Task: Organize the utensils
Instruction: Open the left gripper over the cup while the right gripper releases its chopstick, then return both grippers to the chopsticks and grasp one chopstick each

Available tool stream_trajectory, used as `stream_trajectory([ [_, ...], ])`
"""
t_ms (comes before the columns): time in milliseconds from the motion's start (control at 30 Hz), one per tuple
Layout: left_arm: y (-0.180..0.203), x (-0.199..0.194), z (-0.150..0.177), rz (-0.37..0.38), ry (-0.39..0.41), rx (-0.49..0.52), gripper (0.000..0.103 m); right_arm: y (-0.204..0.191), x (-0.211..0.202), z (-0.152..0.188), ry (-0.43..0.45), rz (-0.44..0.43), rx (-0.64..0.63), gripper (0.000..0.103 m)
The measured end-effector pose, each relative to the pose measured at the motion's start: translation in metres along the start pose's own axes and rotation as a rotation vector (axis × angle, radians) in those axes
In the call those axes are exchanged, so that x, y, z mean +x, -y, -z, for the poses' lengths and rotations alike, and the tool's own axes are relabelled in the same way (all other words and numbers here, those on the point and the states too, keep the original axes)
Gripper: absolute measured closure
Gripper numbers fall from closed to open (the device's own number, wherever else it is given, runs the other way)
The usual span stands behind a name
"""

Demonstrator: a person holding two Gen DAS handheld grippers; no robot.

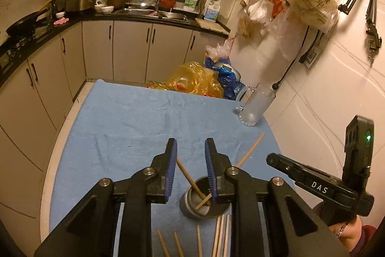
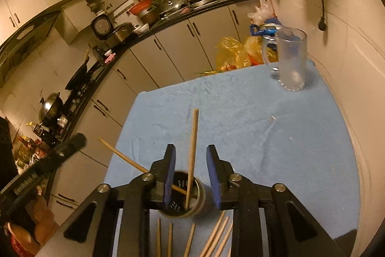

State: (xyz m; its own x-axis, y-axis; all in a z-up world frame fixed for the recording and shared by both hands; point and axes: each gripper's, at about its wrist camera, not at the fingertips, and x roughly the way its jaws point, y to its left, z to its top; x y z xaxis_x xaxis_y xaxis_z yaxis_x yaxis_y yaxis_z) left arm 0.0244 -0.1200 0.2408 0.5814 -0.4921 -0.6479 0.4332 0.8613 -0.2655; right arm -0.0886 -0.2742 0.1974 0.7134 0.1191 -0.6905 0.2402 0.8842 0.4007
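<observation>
Both tools are hanging right over the metal holder, jaws parted a bit and not gripping anything. The left tool has one chopstick running between its blue pads without touching them. The right tool has the other chopstick standing loose in its gap. Both sticks sit in the holder, crossed, leaning out opposite ways. More loose chopsticks lie on the blue towel just in front of the holder, on the counter. A glass mug stands way off at the far corner by the wall.
</observation>
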Motion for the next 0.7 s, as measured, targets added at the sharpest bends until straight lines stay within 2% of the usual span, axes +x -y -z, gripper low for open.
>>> stream_trajectory([
  [233,-0.017,-0.037,0.014,0.000,0.037,-0.014,0.074,0.014,-0.014,0.037,-0.036,0.016,0.035,0.073],
  [367,-0.030,-0.052,0.033,-0.010,0.034,-0.024,0.071,0.025,-0.020,0.065,-0.070,0.036,0.065,0.073],
  [533,-0.045,-0.046,0.082,-0.023,-0.046,-0.034,0.071,0.042,-0.020,0.107,-0.127,0.068,0.128,0.074],
  [700,-0.059,-0.028,0.140,-0.045,-0.169,-0.073,0.071,0.051,-0.017,0.145,-0.185,0.097,0.147,0.074],
])
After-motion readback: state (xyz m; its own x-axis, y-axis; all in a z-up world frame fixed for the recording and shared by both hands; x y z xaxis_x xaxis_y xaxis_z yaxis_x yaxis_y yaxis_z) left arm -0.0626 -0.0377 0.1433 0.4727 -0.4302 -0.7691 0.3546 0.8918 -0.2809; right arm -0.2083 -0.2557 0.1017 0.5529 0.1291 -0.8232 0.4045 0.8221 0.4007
